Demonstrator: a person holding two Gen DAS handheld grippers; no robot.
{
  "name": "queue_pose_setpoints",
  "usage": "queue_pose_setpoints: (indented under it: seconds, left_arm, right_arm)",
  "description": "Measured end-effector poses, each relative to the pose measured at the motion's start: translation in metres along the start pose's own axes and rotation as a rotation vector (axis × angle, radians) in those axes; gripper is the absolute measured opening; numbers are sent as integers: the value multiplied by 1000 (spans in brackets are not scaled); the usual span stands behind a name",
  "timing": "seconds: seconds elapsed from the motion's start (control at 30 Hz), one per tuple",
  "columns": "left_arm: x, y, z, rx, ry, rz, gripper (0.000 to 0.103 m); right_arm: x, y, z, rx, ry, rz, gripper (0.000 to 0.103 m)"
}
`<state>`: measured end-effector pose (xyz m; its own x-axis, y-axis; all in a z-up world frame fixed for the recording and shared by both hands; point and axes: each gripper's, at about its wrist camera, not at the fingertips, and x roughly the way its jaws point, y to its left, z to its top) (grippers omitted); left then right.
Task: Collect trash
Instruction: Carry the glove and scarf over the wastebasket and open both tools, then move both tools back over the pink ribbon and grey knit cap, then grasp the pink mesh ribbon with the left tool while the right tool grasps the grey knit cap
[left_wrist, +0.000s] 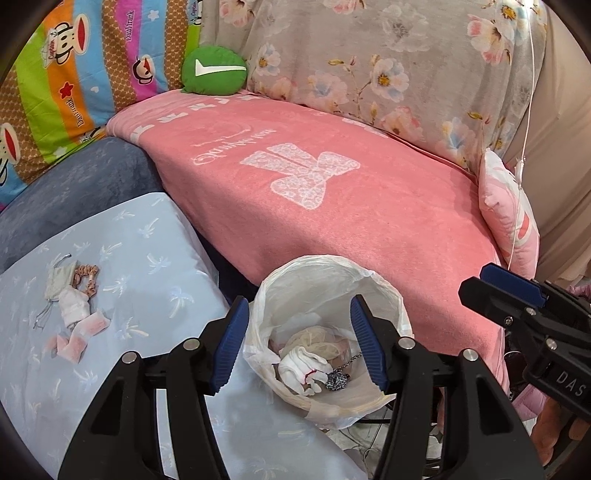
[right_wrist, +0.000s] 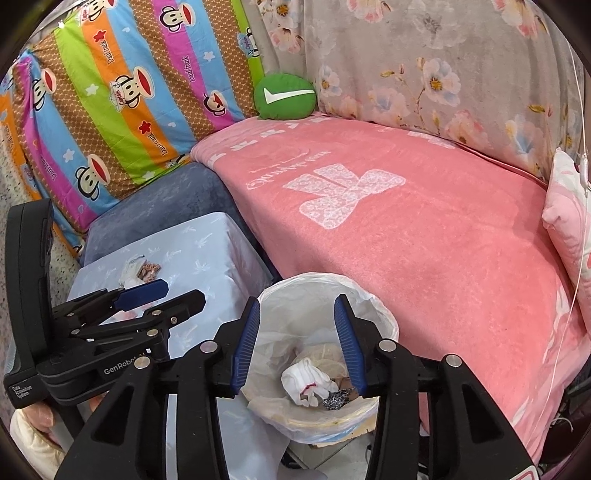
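A trash bin lined with a white plastic bag (left_wrist: 384, 291) stands between the blue-covered table (left_wrist: 147, 251) and the pink couch. It holds a crumpled white tissue (left_wrist: 301, 363), a spotted scrap (left_wrist: 338, 380) and netting. My left gripper (left_wrist: 297, 347) is open and empty above the bin. My right gripper (right_wrist: 297, 347) is open and empty above the same bin (right_wrist: 380, 314), over the tissue (right_wrist: 306, 378). A small pile of trash (left_wrist: 72, 295) lies on the table: white wrappers, a beaded piece, pink-white strips. It also shows in the right wrist view (right_wrist: 142, 271), partly hidden by the left gripper.
A pink blanket (left_wrist: 332, 206) covers the couch seat, with a green round cushion (left_wrist: 214, 70), a monkey-print pillow (left_wrist: 74, 81) and a floral cover (left_wrist: 388, 66) behind. A pink pillow (left_wrist: 509, 206) and a hanging white cord (left_wrist: 524, 147) are at the right. A grey-blue cushion (left_wrist: 74, 181) sits behind the table.
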<state>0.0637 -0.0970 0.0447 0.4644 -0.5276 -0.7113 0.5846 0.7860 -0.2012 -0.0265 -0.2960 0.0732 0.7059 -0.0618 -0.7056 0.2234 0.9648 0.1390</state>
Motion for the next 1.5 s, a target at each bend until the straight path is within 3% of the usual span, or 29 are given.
queue_pose_setpoints:
  seconds: [0.17, 0.37, 0.6, 0.73, 1.23, 1.5]
  left_arm:
    - [-1, 14, -2, -32, 1, 13, 56]
    - [-3, 34, -7, -70, -5, 44, 66]
    - [-5, 66, -16, -125, 7, 85, 69]
    - [-10, 86, -21, -156, 2, 116, 77]
    - [-19, 160, -47, -273, 30, 197, 77]
    - [-8, 218, -75, -349, 84, 279, 77]
  right_arm:
    - [6, 14, -2, -19, 7, 23, 48]
    - [18, 36, -7, -43, 27, 42, 53]
    - [36, 71, -10, -77, 60, 80, 53]
    - [43, 90, -8, -101, 69, 101, 53]
    - [80, 169, -14, -180, 120, 170, 53]
    - [114, 203, -19, -180, 164, 207, 53]
